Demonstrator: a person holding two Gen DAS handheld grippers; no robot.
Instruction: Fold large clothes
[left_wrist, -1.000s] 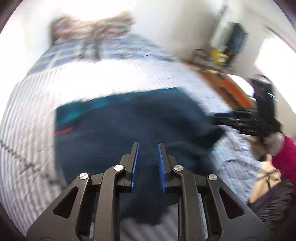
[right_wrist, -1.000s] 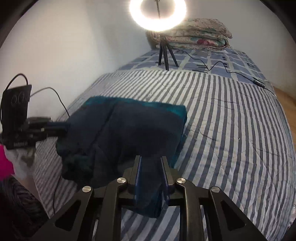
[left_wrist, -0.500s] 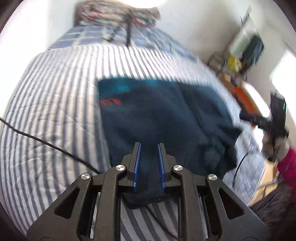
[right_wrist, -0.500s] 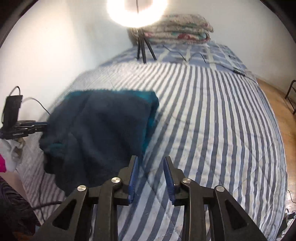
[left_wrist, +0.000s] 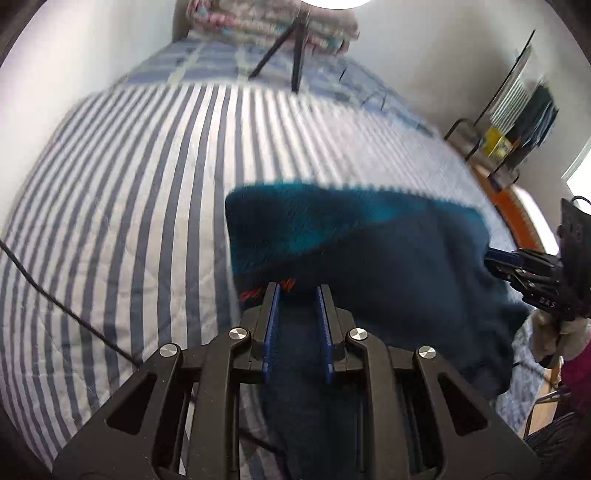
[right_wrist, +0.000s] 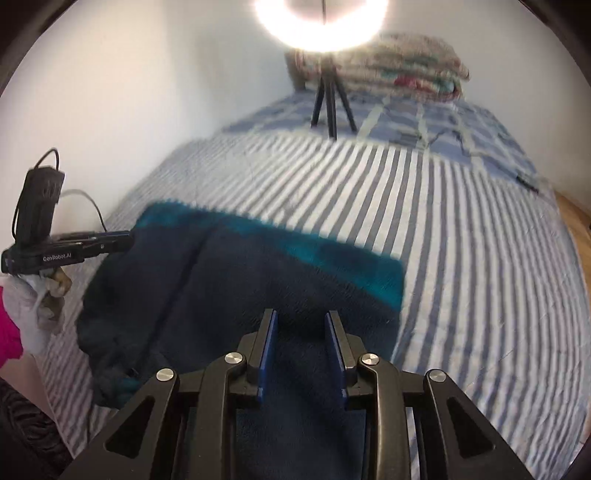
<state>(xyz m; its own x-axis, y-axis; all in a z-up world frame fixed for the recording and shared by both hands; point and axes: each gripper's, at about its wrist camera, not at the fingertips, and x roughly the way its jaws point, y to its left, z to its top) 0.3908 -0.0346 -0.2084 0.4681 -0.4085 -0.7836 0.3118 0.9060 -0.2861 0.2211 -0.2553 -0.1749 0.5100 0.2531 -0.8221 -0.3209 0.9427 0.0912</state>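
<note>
**Striped bed, blue garment, both grippers at its near edge**

Striped quilt (left_wrist: 110, 221) covers the bed, and the dark blue garment (left_wrist: 388, 258) (teal band along its far edge) lies spread on it. The left gripper (left_wrist: 298, 288) pinches the garment's near edge between narrowly set pads. The right gripper (right_wrist: 301, 315) stands a little wider. Its jaws have just been closing with cloth between them, though the pads do not visibly press it. Only the left view shows a rack (left_wrist: 509, 147) by the wall. The right shows the ring light (right_wrist: 321, 22) more fully.

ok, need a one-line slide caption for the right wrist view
Right gripper poised with parted jaws over a dark navy-and-teal garment on a striped bedspread, ring light behind.
</note>
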